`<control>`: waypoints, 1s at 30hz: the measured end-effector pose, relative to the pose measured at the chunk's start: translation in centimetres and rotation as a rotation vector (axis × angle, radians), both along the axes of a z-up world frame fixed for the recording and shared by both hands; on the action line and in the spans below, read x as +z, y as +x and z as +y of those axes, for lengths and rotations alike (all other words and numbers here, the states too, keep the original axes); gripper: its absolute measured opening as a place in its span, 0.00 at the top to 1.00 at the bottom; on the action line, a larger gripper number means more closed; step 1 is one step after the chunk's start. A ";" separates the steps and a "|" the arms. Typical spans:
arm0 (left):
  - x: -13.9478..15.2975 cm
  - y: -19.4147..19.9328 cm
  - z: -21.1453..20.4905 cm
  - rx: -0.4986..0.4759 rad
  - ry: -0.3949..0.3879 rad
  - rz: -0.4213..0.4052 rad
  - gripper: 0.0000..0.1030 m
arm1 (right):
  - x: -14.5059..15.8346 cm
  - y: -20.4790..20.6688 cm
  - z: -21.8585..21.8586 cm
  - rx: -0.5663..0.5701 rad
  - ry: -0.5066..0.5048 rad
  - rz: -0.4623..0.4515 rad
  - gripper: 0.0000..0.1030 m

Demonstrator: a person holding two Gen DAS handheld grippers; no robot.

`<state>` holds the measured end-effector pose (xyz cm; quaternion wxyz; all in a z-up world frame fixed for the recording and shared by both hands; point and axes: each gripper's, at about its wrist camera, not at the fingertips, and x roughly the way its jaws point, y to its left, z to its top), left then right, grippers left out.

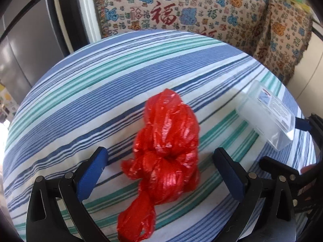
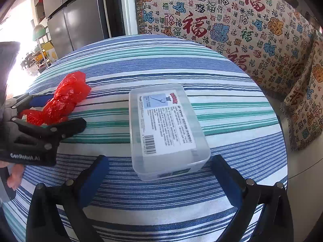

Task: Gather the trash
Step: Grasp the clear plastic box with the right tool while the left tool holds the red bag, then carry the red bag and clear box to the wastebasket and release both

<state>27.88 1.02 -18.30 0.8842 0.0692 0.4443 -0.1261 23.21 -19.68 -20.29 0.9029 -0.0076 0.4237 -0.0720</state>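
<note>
The bag's (image 1: pixel 163 157) lower tail ran off the bottom edge of the left view, and its surface was smeared with blur. At right there, the box's (image 1: pixel 266 115) far corner hid part of a blue pad (image 1: pixel 301 123). The label (image 2: pixel 167 121) print was perhaps too fine to read.

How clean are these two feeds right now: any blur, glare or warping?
Left wrist: red plastic bag slightly motion-blurred, striped tablecloth bowed by the fisheye. Right wrist: clear plastic box label sharp, the window area at far left blown out white.
</note>
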 end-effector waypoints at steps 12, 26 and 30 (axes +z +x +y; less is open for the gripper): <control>0.0 0.6 -0.7 -0.030 0.008 0.003 0.01 | 2.2 0.3 -1.2 0.044 0.013 -0.017 0.00; 4.6 -4.8 -8.7 -0.270 -0.087 -0.056 0.58 | 7.8 -8.1 -8.1 -0.083 0.087 -0.020 0.40; 6.9 -8.7 -15.9 -0.413 -0.158 -0.045 0.58 | 9.9 -14.2 -13.3 -0.216 0.067 -0.057 0.40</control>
